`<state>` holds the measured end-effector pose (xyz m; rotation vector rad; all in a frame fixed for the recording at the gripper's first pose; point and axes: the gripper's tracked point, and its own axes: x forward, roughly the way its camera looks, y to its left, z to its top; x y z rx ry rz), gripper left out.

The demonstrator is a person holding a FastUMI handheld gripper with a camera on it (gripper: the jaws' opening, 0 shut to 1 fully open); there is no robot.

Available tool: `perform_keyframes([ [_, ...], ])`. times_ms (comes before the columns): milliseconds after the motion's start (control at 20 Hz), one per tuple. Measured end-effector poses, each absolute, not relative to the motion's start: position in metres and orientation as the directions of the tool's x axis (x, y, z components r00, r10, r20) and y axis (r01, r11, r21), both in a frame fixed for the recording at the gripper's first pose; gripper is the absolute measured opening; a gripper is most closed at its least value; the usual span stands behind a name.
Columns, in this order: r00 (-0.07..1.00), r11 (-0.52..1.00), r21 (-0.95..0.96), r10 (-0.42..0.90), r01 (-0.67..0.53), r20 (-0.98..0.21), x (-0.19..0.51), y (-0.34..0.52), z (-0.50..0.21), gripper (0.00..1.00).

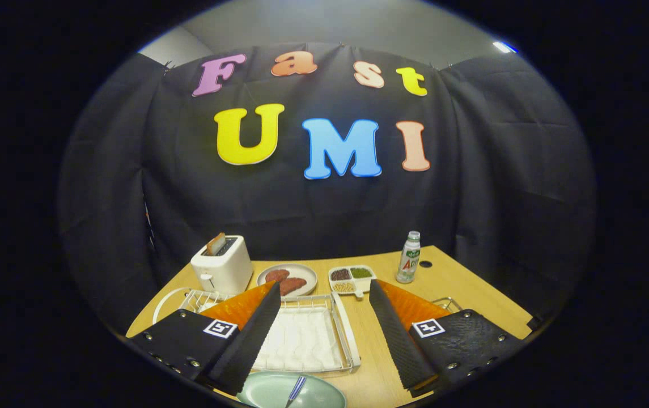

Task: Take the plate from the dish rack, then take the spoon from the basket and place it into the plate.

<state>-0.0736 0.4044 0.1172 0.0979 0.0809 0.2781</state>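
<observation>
Your wooden table (460, 283) runs out ahead of the gripper (324, 331), whose fingers are spread wide and grip nothing. Between them lies the white wire dish rack (307, 340) with its quilted drip tray. Nearest you, just below the fingers, sits the smooth pale-green plate (318, 394) with the spoon (295, 391) lying in it. Beyond the fingers: a boxy white toaster (223, 265) holding a slice, a round plate of reddish patties (287, 279), a sectioned dish of beans (351, 277), then a small bottle (409, 258).
</observation>
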Motion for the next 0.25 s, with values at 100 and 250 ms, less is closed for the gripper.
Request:
perform_keyframes([
  [100,0.96,0.955,0.104,0.279,-0.277,-0.009,-0.064,0.397,0.141,0.96],
  [250,0.945,0.943,0.108,0.301,-0.315,0.125,-0.051,0.386,0.176,0.97],
])
